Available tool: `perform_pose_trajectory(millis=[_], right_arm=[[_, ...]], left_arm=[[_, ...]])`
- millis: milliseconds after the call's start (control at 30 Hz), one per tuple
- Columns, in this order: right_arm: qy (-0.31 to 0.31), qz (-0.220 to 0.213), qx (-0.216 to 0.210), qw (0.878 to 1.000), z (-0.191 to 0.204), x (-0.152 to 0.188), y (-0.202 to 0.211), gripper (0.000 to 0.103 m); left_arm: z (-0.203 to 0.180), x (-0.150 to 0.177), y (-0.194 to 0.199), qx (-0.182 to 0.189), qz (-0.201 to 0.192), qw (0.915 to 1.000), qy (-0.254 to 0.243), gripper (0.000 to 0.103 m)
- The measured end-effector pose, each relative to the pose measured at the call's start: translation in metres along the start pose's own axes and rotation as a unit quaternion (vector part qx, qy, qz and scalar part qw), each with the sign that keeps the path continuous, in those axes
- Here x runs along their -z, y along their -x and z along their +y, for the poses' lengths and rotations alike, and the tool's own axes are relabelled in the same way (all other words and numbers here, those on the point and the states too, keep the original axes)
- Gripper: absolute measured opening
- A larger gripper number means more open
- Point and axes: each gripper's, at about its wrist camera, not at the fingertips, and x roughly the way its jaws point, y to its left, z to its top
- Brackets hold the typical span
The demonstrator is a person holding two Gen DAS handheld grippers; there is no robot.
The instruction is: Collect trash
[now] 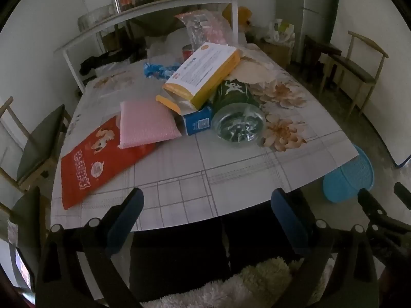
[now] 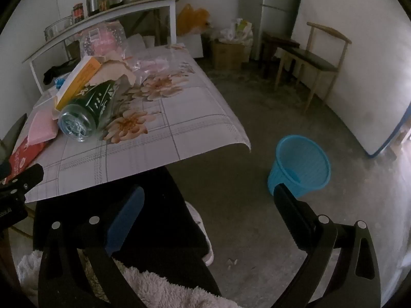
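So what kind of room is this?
Probably a home kitchen or dining room: a table with a flowered cover, wooden chairs by the wall, and a shelf holding a metal pot and jars. A blue wastebasket stands on the floor.

The left wrist view is taken from just off the near edge of the table (image 1: pixel 179 179), angled steeply down and across it toward the far shelf (image 1: pixel 143 12), framed by the left gripper (image 1: pixel 208 200) with its fingers spread. The right wrist view is taken further right, angled down over the table's right corner and floor. The green bottle (image 1: pixel 236 107), yellow box (image 1: pixel 203 74) and blue basket (image 2: pixel 299 165) are shared.
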Motion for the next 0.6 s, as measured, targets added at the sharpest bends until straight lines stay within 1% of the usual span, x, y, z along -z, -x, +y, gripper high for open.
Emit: perform_pose_trajectory(millis=[133,167,267,600], right_arm=[[0.001,0.003,0.001,1.000,0.001,0.000,0.000,0.096],[0.001,0.003,0.001,1.000,0.001,0.000,0.000,0.096],[0.002,0.002,0.000,1.000,0.001,0.000,0.000,0.096],[0.004,0.001,0.002,1.000,0.001,-0.001,0.000,0.096]], left_arm=[[-0.001,-0.001,0.000,-0.002,-0.002,1.0000,0.000,0.097],[0.001,0.005,-0.006,-0.001,-0.002,1.0000,0.002,0.097],[0.003,0.003,-0.011,0.002,0.001,1.0000,0.005,0.097],[0.007,0.004,-0.006,0.005,0.005,0.9999,0.012,0.097]])
